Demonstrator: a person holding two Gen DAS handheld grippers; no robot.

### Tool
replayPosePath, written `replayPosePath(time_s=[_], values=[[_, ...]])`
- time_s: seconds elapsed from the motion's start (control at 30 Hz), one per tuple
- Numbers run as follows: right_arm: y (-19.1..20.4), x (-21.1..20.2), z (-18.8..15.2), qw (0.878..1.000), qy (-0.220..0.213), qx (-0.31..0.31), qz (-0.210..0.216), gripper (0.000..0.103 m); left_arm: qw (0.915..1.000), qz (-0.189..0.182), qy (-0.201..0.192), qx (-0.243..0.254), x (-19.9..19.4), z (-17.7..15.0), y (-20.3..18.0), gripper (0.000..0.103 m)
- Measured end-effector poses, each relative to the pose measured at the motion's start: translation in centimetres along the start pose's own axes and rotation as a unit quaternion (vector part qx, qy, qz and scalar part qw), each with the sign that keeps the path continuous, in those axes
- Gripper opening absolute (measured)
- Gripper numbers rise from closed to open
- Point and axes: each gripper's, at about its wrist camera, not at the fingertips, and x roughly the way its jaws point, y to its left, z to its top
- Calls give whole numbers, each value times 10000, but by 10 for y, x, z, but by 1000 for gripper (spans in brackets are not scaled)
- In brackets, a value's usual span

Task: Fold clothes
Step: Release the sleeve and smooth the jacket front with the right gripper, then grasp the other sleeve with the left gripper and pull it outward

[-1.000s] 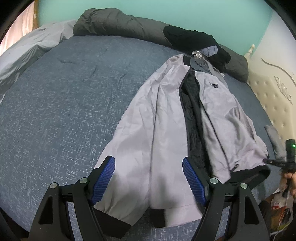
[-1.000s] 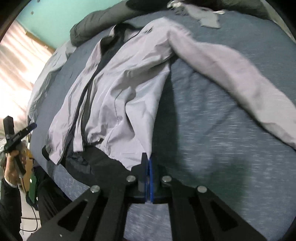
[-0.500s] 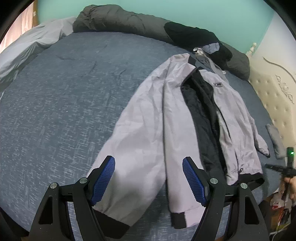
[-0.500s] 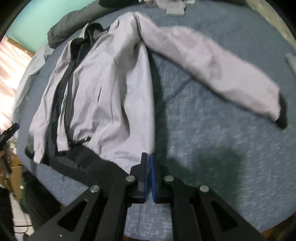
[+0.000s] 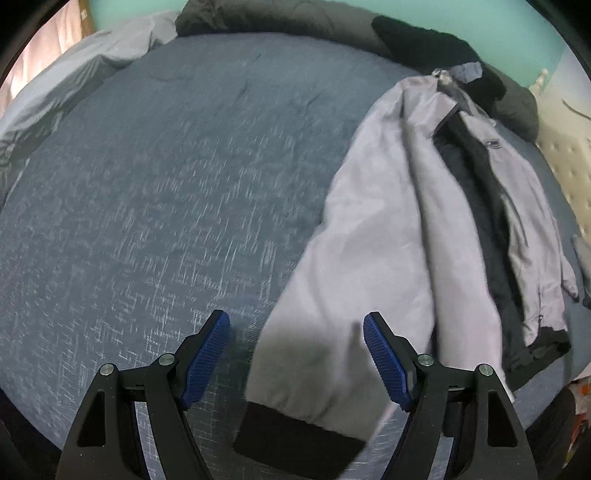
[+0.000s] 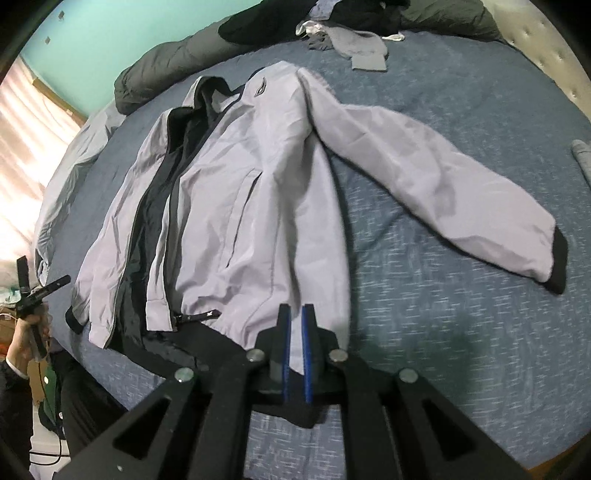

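Note:
A light grey jacket (image 5: 461, 221) with black lining, hem and cuffs lies front-up and unzipped on the blue bed (image 5: 166, 184). My left gripper (image 5: 295, 321) hangs open just above one sleeve (image 5: 332, 314); the black cuff (image 5: 295, 439) shows low between its fingers, which touch nothing. In the right wrist view the jacket (image 6: 240, 203) spreads ahead, its other sleeve (image 6: 443, 192) stretched out to the right, ending in a black cuff (image 6: 557, 262). My right gripper (image 6: 295, 310) is shut on the jacket's bottom hem, and pale fabric shows between the blue pads.
A dark grey duvet (image 5: 277, 18) and black clothes (image 5: 424, 40) line the far side of the bed. Loose grey garments (image 6: 354, 44) lie by the padded headboard (image 6: 546, 44). A pale sheet (image 5: 74, 74) bunches at the left. A person's hand (image 6: 26, 339) shows beyond the bed's edge.
The left gripper has dropped and shifted left, from over the jacket body to over the sleeve near its cuff. In the right view the jacket is pulled flatter, and the far sleeve now lies straight.

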Motion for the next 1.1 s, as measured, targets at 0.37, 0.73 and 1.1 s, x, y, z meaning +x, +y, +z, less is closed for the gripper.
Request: replayPosePath(time_s=[0.37,0.73,1.1], values=[[15,12,5,9999,77,-78,11,5,9987,-354,263,246,20,-14,-6,16],[10,13,4,10000,27,-26,87,5,9984,-147,-29,546,-7,-5,-15,4],[-4,10,-1,9998,-31,162,100,5,9933,332,-804,764,-64,25,-15,2]])
